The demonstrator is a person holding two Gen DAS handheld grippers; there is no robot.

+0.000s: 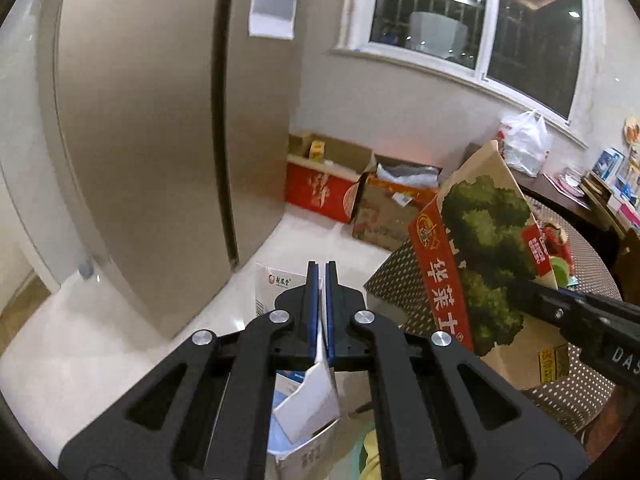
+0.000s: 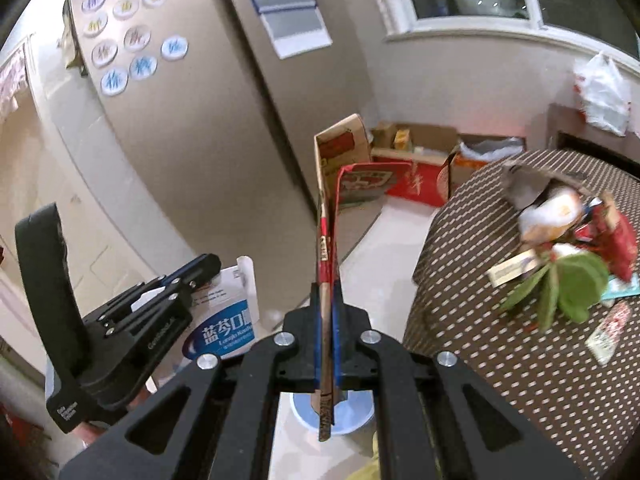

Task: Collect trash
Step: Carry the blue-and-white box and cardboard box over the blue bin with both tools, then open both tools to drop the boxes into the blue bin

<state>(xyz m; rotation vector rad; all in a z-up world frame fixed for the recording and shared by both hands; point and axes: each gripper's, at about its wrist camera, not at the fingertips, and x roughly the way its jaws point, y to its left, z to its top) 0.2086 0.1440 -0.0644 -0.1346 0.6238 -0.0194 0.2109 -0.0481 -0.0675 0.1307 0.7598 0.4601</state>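
My left gripper (image 1: 322, 270) is shut on the flap of a white and blue medicine box (image 1: 276, 288), held in the air above the floor; the same gripper (image 2: 200, 268) and box (image 2: 228, 320) show at the lower left of the right wrist view. My right gripper (image 2: 327, 292) is shut on the edge of a flattened cardboard carton (image 2: 325, 216), seen edge-on. In the left wrist view that carton (image 1: 476, 248) shows a green vegetable print and red label, with the right gripper's fingers (image 1: 560, 300) on it. More trash (image 2: 568, 240), wrappers and green leaves, lies on the dotted table.
A round table with a brown dotted cloth (image 2: 500, 360) stands to the right. A tall beige fridge (image 1: 160, 140) is at left. Open cardboard boxes (image 1: 344, 188) sit on the floor under the window. A white plastic bag (image 1: 524, 140) rests on a cabinet. A blue round bin (image 2: 356, 416) is below.
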